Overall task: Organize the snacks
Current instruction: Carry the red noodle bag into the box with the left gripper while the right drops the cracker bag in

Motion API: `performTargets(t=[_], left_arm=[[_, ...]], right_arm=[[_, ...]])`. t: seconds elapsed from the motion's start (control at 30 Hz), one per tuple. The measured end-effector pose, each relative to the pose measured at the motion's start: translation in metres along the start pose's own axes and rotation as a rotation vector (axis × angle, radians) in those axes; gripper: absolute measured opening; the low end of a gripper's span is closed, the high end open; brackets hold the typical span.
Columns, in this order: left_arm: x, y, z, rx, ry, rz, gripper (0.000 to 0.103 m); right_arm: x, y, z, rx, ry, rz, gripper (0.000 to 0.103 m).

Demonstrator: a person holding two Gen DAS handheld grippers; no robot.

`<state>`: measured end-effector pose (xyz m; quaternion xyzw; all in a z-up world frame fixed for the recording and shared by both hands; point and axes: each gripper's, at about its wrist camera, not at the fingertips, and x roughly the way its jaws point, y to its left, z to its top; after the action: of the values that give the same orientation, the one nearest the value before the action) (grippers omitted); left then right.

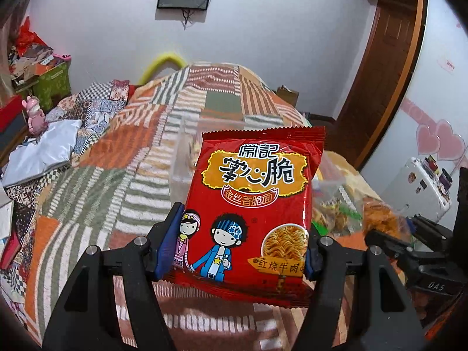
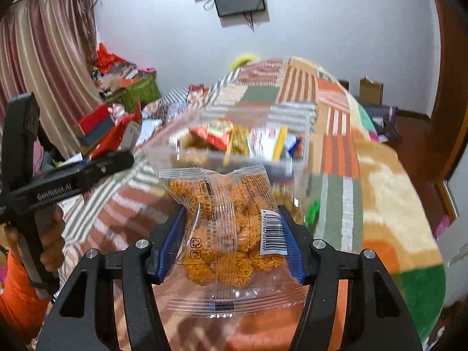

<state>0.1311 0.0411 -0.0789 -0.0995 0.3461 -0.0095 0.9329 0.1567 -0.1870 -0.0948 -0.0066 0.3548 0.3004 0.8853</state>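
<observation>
While the red noodle-snack packet (image 1: pixel 251 210) is clamped upright in the left gripper (image 1: pixel 237 251) above the bed (image 1: pixel 117 158), a clear packet of orange crisps (image 2: pixel 231 234) is clamped by the right gripper (image 2: pixel 231 242) just before the clear snack-filled container (image 2: pixel 234 143).
</observation>
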Motion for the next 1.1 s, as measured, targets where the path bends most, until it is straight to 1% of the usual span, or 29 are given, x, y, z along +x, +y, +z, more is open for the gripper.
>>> performTargets(t=[0.2,0.4,0.57,0.67,0.8,0.93,1.1], left_arm=[[0.007,0.005,0.024,-0.011,-0.025,0.004,0.066],[0.025,0.01,0.042,-0.001,-0.024,0.018,0.066],[0.048,0.015,0.052,0.01,0.005,0.035,0.066],[0.064,0.019,0.056,0.012,0.036,0.027,0.066],[0.086,0.021,0.062,0.024,0.068,0.038,0.066],[0.106,0.019,0.067,0.053,0.099,0.052,0.066],[0.122,0.015,0.071,0.088,0.116,0.069,0.066]], right_arm=[[0.016,-0.006,0.029,0.016,-0.039,-0.01,0.058],[0.037,-0.008,0.053,-0.005,-0.045,-0.032,0.058],[0.057,-0.013,0.068,-0.012,-0.032,-0.036,0.058],[0.07,-0.015,0.073,-0.011,-0.007,-0.03,0.058],[0.086,-0.017,0.078,-0.019,0.018,-0.037,0.058],[0.101,-0.022,0.085,-0.015,0.043,-0.046,0.058],[0.117,-0.026,0.092,-0.029,0.07,-0.067,0.058]])
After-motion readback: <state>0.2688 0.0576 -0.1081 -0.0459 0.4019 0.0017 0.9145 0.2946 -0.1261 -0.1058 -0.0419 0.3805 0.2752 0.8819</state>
